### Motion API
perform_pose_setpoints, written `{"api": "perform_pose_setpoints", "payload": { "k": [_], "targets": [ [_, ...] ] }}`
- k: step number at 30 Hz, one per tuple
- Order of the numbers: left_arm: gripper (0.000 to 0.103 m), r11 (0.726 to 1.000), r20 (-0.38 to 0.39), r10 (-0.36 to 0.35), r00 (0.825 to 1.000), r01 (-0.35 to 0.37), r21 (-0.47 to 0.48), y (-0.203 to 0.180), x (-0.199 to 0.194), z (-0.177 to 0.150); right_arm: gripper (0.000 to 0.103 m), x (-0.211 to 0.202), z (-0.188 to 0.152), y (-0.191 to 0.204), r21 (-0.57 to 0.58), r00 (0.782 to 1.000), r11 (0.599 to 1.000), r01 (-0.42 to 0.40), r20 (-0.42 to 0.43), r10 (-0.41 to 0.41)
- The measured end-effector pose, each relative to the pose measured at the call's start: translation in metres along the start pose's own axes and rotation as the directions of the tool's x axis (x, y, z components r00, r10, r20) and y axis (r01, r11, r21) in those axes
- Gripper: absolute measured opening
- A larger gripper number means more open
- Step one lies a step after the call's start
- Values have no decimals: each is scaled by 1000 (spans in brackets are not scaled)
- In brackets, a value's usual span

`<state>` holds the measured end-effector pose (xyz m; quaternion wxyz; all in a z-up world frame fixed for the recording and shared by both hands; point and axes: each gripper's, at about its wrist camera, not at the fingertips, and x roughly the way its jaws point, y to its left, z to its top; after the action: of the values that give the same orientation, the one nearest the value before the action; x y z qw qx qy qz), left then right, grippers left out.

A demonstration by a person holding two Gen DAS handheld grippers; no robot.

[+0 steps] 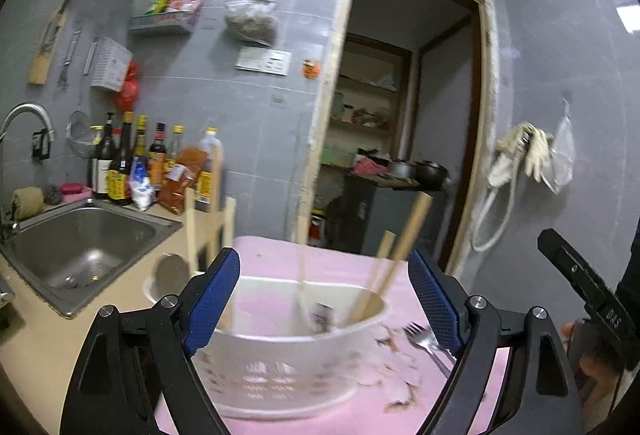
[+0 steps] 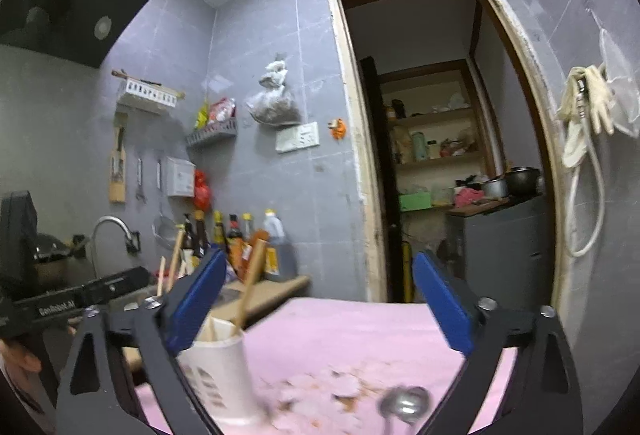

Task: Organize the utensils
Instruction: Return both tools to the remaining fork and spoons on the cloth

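Blue-padded fingers of the left gripper (image 1: 324, 299) stand spread wide, released, framing a white perforated plastic utensil basket (image 1: 288, 363) without gripping it. The basket rests on a pink floral tablecloth (image 1: 340, 263) and holds several upright wooden chopsticks (image 1: 394, 259). A silver metal fork (image 1: 426, 345) lies on the cloth just beside the basket, near the right-hand finger. In the right wrist view, the right gripper (image 2: 320, 303) is likewise released, empty; a silver metal spoon (image 2: 404, 405) lies on the cloth between its fingers, the basket at its left finger. Beyond stand a stainless steel sink (image 1: 88, 247), dark sauce bottles (image 1: 120, 163) and an open doorway (image 1: 400, 107).
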<state>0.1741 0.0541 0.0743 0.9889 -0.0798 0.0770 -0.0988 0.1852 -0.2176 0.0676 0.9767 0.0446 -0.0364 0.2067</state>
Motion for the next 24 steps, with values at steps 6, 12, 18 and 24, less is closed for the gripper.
{"api": "perform_pose_setpoints", "payload": {
  "k": [6, 12, 18, 24],
  "targets": [
    [82, 996, -94, -69, 993, 74, 54, -36, 12, -15, 103, -24, 1, -27, -59, 996, 997, 57, -70, -61],
    [82, 985, -214, -121, 969, 144, 94, -66, 28, -37, 103, -35, -10, -55, -86, 980, 991, 99, -166, -112],
    [82, 974, -373, -150, 916, 201, 102, -93, 55, -54, 103, -29, -30, -84, -69, 938, 991, 116, -319, -132],
    [81, 970, -495, -146, 856, 221, 96, -108, 85, -68, 95, -14, -51, -103, -36, 873, 993, 111, -474, -115]
  ]
}}
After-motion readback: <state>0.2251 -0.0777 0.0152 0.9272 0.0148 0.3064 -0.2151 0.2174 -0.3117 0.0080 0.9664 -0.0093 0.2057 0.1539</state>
